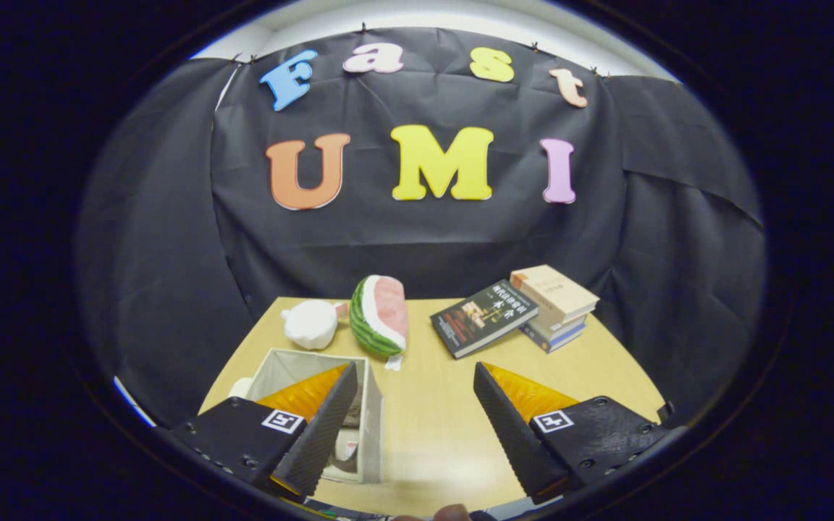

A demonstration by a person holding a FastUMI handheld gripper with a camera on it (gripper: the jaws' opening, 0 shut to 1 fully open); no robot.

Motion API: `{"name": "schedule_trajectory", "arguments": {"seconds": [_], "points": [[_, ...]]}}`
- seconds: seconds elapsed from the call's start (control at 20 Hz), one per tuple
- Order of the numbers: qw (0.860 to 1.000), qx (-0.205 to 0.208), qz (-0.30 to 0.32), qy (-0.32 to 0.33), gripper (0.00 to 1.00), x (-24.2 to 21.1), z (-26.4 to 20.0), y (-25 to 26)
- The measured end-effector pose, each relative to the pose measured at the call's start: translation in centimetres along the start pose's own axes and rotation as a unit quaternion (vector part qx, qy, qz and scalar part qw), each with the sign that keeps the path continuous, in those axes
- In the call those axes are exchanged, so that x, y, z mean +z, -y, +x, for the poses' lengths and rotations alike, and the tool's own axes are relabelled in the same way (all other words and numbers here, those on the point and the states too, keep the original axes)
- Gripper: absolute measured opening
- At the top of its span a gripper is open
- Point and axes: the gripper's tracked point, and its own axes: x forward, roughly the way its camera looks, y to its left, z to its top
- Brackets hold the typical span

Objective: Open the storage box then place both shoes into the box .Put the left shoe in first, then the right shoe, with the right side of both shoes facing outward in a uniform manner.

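Note:
A grey fabric storage box (370, 412) stands open-topped on the wooden table (431, 420), partly behind my left finger (316, 434). Something pale, possibly a shoe, shows inside the box low down, mostly hidden by that finger. My gripper (413, 376) hangs above the table's near half, open, with only bare tabletop between the fingers. The right finger (511, 427) is well to the right of the box.
Beyond the box lie a white plush toy (310, 324) and a watermelon-slice plush (379, 316). A dark book (483, 317) and a stack of books (554, 304) sit at the far right. Black cloth walls close in behind the table.

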Motion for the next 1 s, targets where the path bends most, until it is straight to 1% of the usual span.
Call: {"name": "schedule_trajectory", "arguments": {"seconds": [0.25,0.45,0.7,1.0], "points": [[0.997,-0.024,0.009,0.077,0.98,5.1,-4.5,6.5],[0.993,-0.034,0.033,0.105,0.98,6.3,-6.8,9.6],[0.991,-0.024,0.055,0.121,0.96,6.0,-8.3,10.3],[0.99,-0.017,0.042,0.131,0.96,5.6,-9.1,9.6]]}}
